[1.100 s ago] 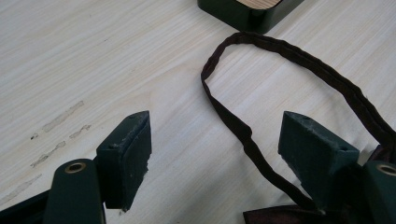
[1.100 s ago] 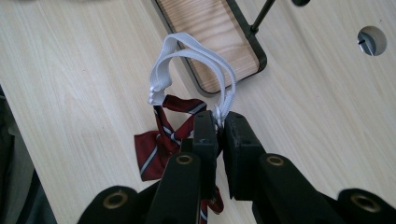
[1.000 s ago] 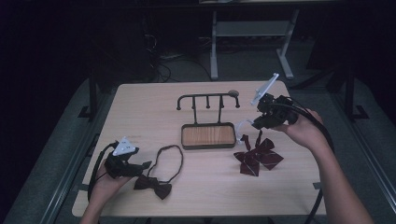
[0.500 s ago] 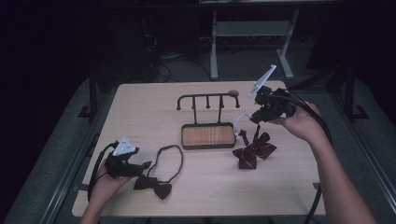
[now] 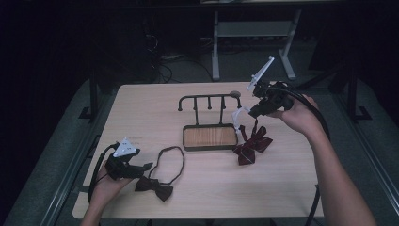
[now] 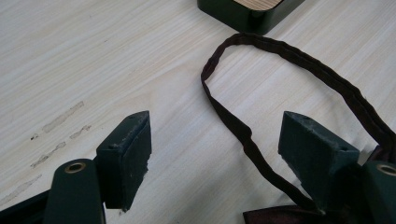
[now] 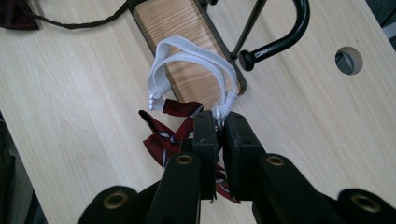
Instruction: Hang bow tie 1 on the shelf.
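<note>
We hold the red striped bow tie [image 5: 251, 145] up by its white strap [image 7: 196, 63] with our right claw [image 7: 219, 122]. The two jaws are squeezed together on the strap, so the bow hangs down and its lower part brushes the desk [image 5: 282, 188], just beside the rack's wooden base [image 5: 210, 137]. We think we grab the strap and not the bow because the loop has to stay open to slip over one of the pegs on the black rack [image 5: 209, 100]. The rack is close, right next to the loop.

Our left claw [image 6: 215, 154] rests low on the desk with its jaws wide apart. It holds nothing. The thin strap [image 6: 280, 65] of the dark bow tie [image 5: 154, 187] lies between the jaws, so we guess this one waits its turn.
</note>
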